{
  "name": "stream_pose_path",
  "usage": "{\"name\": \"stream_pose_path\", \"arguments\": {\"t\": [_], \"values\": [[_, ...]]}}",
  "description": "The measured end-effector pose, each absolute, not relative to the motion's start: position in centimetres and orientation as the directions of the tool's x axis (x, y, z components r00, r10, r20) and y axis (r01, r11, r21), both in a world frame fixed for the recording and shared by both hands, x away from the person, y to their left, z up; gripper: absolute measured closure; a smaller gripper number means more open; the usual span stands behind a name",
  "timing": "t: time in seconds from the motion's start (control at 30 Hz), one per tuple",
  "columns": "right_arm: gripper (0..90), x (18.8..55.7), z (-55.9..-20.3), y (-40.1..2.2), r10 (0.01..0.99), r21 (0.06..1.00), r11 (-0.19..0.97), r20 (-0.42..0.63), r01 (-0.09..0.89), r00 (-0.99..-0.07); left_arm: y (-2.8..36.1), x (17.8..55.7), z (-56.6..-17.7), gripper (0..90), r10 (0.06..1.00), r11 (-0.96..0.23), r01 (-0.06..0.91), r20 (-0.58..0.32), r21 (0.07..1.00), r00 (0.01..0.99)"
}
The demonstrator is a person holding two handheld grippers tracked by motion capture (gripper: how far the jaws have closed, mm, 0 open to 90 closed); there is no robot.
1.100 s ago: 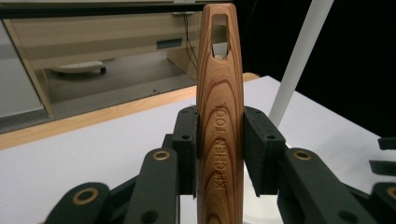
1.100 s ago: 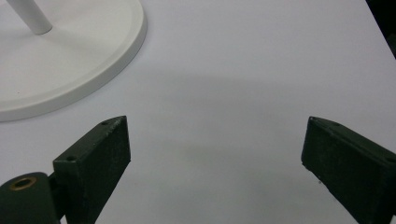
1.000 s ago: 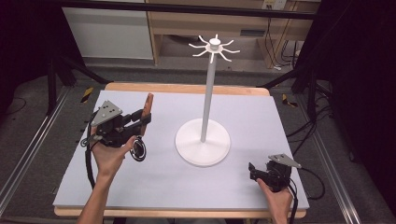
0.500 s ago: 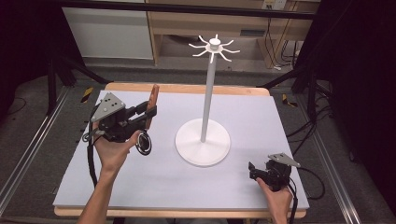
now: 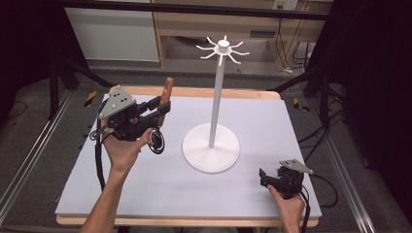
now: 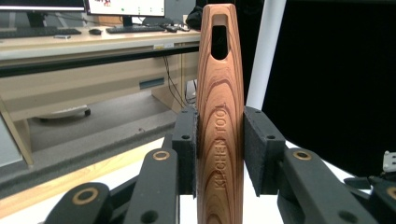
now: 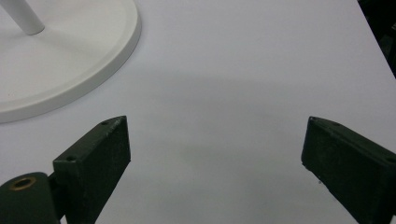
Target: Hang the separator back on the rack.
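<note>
Left gripper (image 5: 163, 108), frame left: jaws clamped on brown wooden utensil handle (image 6: 220, 116), hanging slot uppermost. Keep handle upright; align slot with hook on white pronged stand (image 5: 219, 97). Right gripper (image 5: 263, 177), lower right: jaws wide apart, empty.

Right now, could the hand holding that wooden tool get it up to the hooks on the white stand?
Probably yes. The left gripper grips the wooden tool off the table, with open space between it and the hooks of the white stand; they are higher, so it must lift.
</note>
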State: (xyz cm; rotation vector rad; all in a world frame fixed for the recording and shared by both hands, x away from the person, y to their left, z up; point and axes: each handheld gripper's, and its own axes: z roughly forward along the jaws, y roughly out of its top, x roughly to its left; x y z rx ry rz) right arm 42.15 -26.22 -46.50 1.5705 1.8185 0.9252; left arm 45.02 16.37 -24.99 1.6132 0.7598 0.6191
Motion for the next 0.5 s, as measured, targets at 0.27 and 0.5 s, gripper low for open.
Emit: {"name": "stream_pose_path", "arguments": {"t": [0.27, 0.5], "values": [[8.5, 42.1, -46.5, -26.2, 0.987, 0.796, 0.073, 0.028, 0.601, -0.156, 15.7, 44.9, -23.5, 67.4, 0.75, -0.092, 0.107, -0.002, 0.99, 0.661], [8.5, 42.2, -46.5, -26.2, 0.987, 0.796, 0.076, 0.025, 0.6, -0.159, 15.2, 45.0, -22.5, 67.4, 0.741, -0.084, 0.095, -0.001, 0.992, 0.671]]}}
